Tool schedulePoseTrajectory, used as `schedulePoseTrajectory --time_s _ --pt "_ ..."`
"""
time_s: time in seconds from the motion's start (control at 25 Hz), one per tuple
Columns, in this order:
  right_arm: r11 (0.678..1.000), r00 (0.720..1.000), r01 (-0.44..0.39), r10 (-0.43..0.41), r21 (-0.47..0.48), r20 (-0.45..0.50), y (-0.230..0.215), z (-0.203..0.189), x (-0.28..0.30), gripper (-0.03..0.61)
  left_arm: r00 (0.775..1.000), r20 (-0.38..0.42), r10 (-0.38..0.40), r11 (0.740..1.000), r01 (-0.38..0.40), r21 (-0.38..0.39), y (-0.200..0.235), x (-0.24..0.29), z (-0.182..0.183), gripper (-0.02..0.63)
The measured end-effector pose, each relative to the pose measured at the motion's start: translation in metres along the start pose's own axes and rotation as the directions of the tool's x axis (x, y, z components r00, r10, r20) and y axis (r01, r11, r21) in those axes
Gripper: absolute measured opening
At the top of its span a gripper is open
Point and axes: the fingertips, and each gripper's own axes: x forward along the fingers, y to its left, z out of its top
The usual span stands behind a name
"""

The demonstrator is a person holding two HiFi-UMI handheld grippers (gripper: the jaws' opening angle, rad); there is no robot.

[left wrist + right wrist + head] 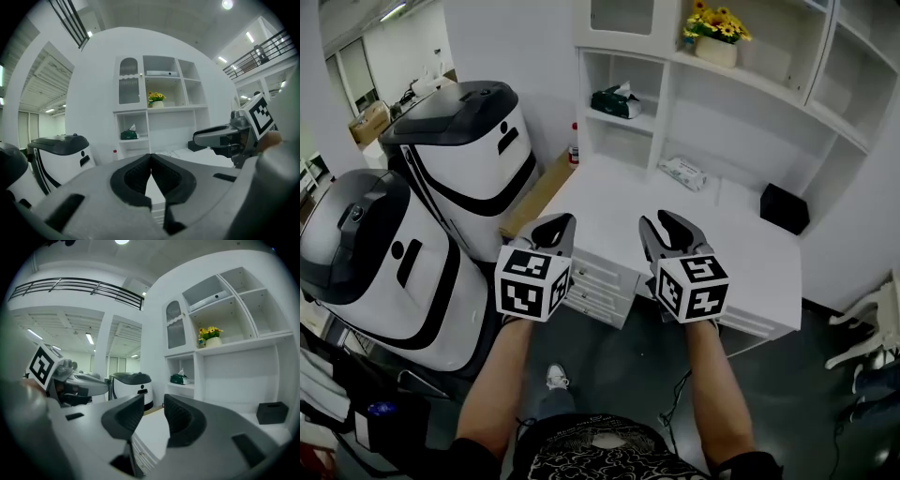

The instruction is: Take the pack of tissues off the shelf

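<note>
Green tissue pack (617, 101) on shelf (630, 121) — left gripper (565, 219) closed; right gripper (661, 217) parted.

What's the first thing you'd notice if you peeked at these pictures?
The left gripper and right gripper, each with a checkered cube, poke out in the middle. Two big white-and-black machines stand at left, and yellow flowers sit high on the shelf.

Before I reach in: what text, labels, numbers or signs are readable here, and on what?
No readable text in any view.
Green tissue pack on the shelf: no legible print.
White pack on the desk: print too blurred to read.
Marker cubes on left tool and right tool: black-and-white square patterns, no letters.
</note>
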Motion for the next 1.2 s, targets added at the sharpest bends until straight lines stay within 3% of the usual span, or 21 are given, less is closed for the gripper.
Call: schedulePoseTrajectory --time_s 0.76,1.2 --pt "0.982 0.981 0.189 -0.187 0.027 -0.056 -0.005 0.016 0.138 0.245 0.977 0.003 -0.214 0.977 0.214 0.000 0.118 0.109 0.010 0.008" --pt "0.969 0.968 0.247 -0.246 0.023 -0.055 0.004 0.032 0.184 0.273 0.967 0.031 -0.251 0.968 0.251 -0.004 0.168 0.128 0.018 0.008"
